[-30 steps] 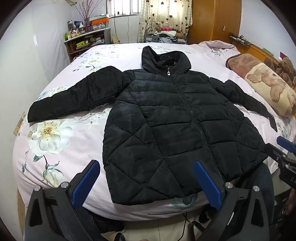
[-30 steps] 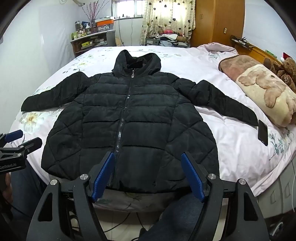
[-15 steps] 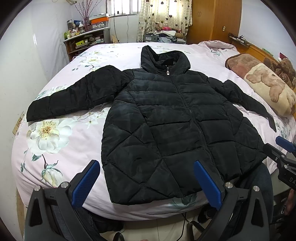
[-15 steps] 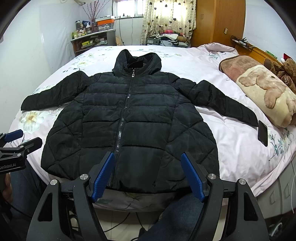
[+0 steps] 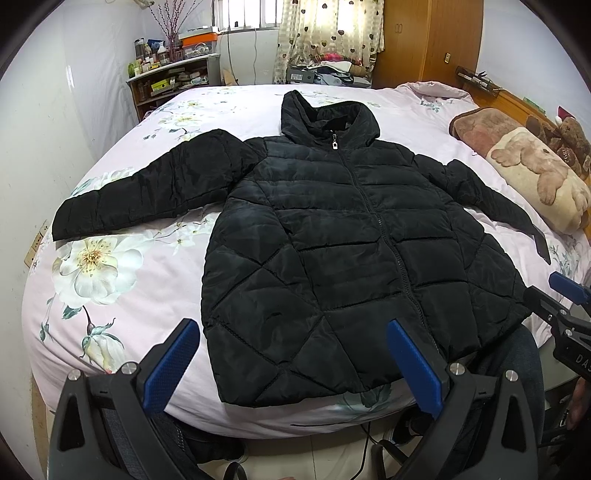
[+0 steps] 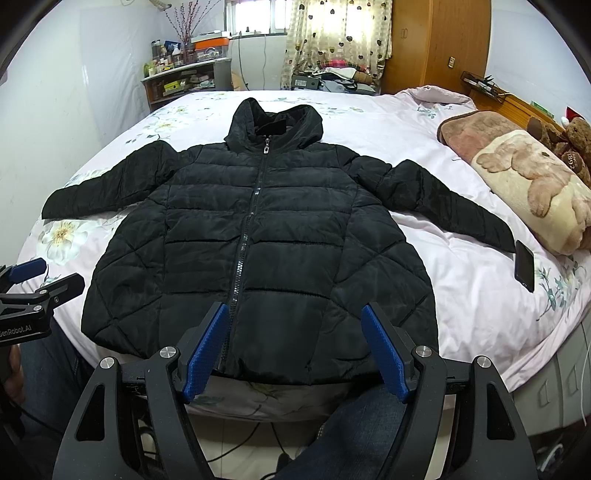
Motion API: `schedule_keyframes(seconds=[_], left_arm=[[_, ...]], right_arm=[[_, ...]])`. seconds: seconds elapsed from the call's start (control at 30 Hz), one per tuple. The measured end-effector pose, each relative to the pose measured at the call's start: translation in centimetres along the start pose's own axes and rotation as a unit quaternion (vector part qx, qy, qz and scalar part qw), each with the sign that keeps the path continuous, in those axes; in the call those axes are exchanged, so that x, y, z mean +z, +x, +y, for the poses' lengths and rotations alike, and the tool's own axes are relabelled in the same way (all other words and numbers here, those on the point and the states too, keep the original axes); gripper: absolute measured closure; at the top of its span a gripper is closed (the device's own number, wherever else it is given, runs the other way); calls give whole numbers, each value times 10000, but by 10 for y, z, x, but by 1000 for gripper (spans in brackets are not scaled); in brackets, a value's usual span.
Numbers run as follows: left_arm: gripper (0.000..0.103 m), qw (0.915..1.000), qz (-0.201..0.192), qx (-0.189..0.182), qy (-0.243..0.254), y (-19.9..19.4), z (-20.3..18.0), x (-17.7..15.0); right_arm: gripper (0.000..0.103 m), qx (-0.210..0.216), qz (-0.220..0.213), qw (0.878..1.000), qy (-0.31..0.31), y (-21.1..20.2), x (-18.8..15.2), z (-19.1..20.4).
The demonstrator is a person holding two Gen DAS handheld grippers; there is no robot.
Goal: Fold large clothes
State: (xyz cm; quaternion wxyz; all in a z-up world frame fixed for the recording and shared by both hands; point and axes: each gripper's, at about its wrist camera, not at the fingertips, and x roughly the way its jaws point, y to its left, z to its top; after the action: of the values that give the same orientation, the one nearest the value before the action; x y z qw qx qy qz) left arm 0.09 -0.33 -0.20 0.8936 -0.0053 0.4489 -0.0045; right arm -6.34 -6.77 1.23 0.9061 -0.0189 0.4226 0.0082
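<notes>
Your left gripper (image 5: 293,363) and right gripper (image 6: 295,347) both hang wide apart and empty above the hem of the black jacket (image 6: 258,236), spread flat on the bed (image 6: 461,258).

Jacket (image 5: 332,240) laid flat, zipped, sleeves spread, on bed (image 5: 122,302). Left claw (image 5: 295,354) held open near hem.

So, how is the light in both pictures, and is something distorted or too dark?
Left wrist view: the window is blown out, the bed bulges from the fisheye, and the corners go black. Right wrist view: even, soft light and sharp focus, yet the black jacket keeps only faint sheen on its quilting.
</notes>
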Motion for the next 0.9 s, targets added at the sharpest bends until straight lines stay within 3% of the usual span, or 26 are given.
schedule_keyframes(seconds=[0.9], left_arm=[[1,10000,13,-23,-13,-2,0,0]], right_arm=[[29,-11,2,10000,-21,-2,2,2]])
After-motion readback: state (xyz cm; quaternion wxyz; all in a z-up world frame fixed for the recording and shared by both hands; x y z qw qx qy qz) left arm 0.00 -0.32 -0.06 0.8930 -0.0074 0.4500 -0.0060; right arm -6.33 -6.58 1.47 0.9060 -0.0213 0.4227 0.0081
